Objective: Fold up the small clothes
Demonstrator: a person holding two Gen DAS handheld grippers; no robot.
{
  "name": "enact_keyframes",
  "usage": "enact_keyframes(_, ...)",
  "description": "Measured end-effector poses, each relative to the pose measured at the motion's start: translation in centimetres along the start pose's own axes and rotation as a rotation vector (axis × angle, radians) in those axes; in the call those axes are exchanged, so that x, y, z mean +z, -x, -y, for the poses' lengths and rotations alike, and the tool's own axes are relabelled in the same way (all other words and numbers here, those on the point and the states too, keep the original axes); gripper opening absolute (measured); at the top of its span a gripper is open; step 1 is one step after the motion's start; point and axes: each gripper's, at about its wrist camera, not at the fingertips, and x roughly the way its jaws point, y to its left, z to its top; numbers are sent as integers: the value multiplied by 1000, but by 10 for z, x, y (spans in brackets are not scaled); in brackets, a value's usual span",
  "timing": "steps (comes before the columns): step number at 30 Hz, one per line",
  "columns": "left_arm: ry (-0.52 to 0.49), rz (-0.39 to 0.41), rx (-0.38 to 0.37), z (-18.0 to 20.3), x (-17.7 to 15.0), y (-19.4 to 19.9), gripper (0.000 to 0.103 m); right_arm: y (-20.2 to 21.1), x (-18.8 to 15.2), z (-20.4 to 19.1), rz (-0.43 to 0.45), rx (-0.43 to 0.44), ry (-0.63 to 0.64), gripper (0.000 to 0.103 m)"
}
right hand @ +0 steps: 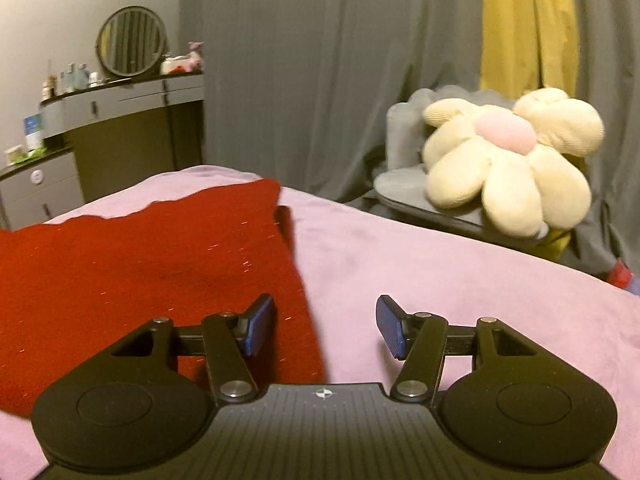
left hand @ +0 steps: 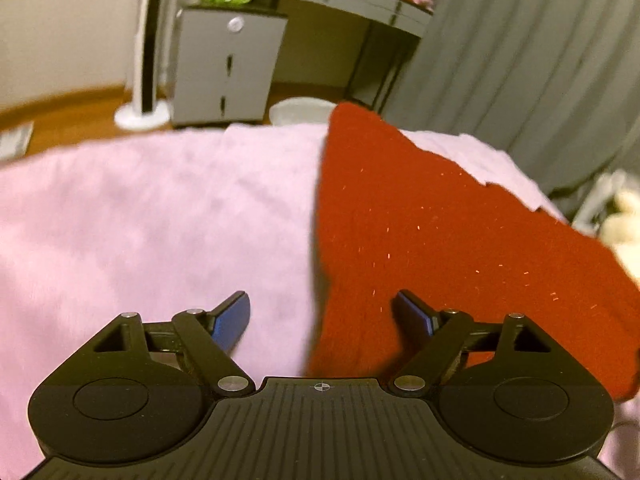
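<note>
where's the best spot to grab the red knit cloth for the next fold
Probably the near corners of the red knit cloth: left gripper from the cloth's left edge, right gripper from its right edge. It lies flat on the pink blanket, so those straight edges look easiest to pinch.

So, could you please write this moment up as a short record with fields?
surface: pink blanket
garment: red knit cloth, lying flat on the blanket
left claw: open, empty, over the cloth's edge
right claw: open, empty, over the cloth's opposite edge
background: flower cushion on a grey chair, round mirror on a dresser
</note>
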Motion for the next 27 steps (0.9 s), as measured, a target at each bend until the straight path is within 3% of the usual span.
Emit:
enact_keyframes(3, 51, -34, -47, 1, -6, 4, 85, -4, 8, -7, -8, 8, 26, 54)
enact_keyframes(4, 27, -38, -46, 5, -7, 4, 85, -8, 11, -11, -15, -10, 50, 43)
enact_keyframes(6, -35, -48, -45, 13, -9, 5, 85, -17, 13, -19, -36, -138, 124, 42)
enact_keyframes(8, -26, -65, -76, 11, -9, 4, 85, -10, 17, -16, -51, -212, 95, 40)
enact_keyframes(9, 10, -79, -107, 8, -9, 3, 85, -2, 19, -13, -31, -186, 43, 40)
enact_keyframes(11, 105, -113, -155, -3, -7, -2, 85, 20, 18, -18, 16, -22, -19, 40)
enact_keyframes(13, 157, -121, -194, -10, -7, -2, 84, 36, 10, -40, 37, 149, -2, 40)
enact_keyframes(17, 201, -161, -264, -17, -7, -8, 81, 45, -15, -98, 1, 354, 77, 40)
enact_keyframes(22, 266, -180, -297, -21, 2, -26, 66, 47, -32, -145, -23, 445, 165, 29)
enact_keyframes(24, 299, -178, -305, -21, 4, -31, 59, 53, -38, -157, -14, 423, 209, 29)
enact_keyframes(26, 314, -180, -316, -21, 8, -35, 45, 49, -45, -163, -40, 385, 247, 29)
enact_keyframes(27, 324, -189, -316, -22, 10, -37, 44, 43, -47, -162, -49, 385, 244, 29)
